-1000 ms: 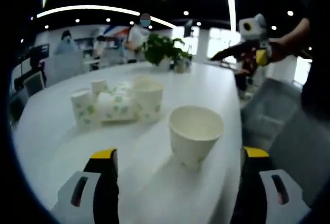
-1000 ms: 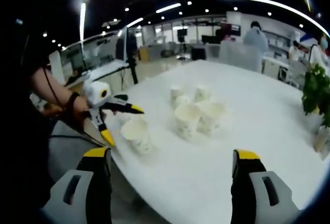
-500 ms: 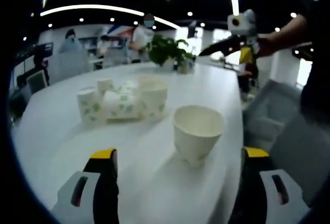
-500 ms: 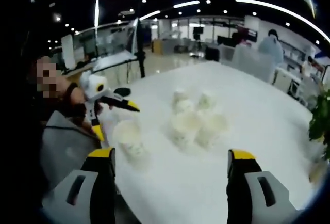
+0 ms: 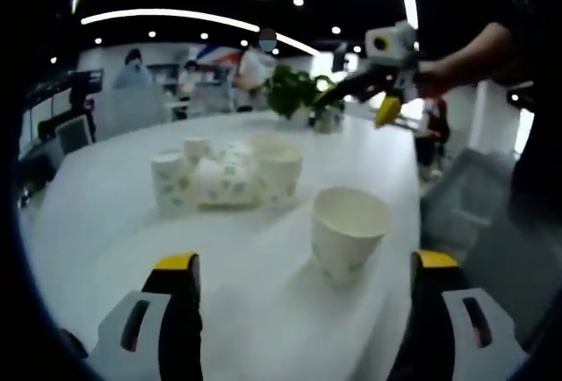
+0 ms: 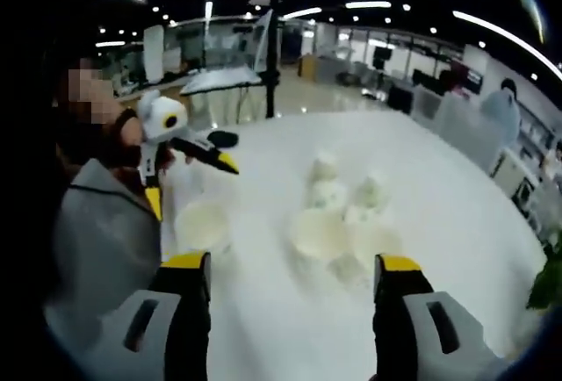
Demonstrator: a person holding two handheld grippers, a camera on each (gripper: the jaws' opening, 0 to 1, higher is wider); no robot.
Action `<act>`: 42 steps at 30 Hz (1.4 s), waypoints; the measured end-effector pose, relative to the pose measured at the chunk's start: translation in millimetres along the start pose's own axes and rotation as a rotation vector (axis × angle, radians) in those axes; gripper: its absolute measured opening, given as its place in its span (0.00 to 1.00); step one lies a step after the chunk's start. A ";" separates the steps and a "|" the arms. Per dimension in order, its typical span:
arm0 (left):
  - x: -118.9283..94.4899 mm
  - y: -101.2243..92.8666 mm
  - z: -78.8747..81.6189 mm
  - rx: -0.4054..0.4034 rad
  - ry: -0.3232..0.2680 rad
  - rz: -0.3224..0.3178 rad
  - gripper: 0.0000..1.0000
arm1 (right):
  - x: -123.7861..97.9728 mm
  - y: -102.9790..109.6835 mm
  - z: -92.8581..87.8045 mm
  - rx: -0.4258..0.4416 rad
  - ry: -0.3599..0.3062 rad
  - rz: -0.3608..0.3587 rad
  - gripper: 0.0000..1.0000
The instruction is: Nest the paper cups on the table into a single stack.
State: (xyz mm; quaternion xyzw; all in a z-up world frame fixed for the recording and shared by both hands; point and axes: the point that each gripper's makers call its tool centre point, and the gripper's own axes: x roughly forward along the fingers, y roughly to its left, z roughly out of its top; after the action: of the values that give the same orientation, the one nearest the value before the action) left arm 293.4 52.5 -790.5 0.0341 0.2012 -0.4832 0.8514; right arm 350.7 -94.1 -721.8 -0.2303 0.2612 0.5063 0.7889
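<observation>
A single white paper cup (image 5: 349, 232) stands upright near the table's edge, just ahead of my open left gripper (image 5: 307, 262) and apart from its jaws. Behind it, several green-patterned paper cups (image 5: 228, 175) sit in a cluster, some upright and some lying down. My right gripper (image 5: 360, 100) hangs open in a hand above the table's far side. In the right gripper view, my right gripper (image 6: 292, 263) is open over the white table (image 6: 439, 188), with the blurred cluster (image 6: 342, 223) ahead, the single cup (image 6: 202, 227) to the left, and the open left gripper (image 6: 191, 184) above that cup.
A potted plant (image 5: 294, 91) stands at the table's far end. A grey chair (image 5: 457, 192) sits beside the table edge on the right. A person's grey sleeve (image 6: 97, 240) is at the left. People and desks are far behind.
The right gripper has swung inward over the table and higher, and its view now looks down more steeply. The left view has shifted slightly. The cups have not moved.
</observation>
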 end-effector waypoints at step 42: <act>-14.8 8.9 -11.1 -0.092 -0.026 0.091 0.98 | 72.4 0.5 -33.9 -0.464 0.328 0.245 0.06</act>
State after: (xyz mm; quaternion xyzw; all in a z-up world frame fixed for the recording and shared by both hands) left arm 290.8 72.0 -796.3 -0.0020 0.2105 -0.4346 0.8757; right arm 369.5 -66.1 -794.2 -0.4496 0.2883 0.5998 0.5958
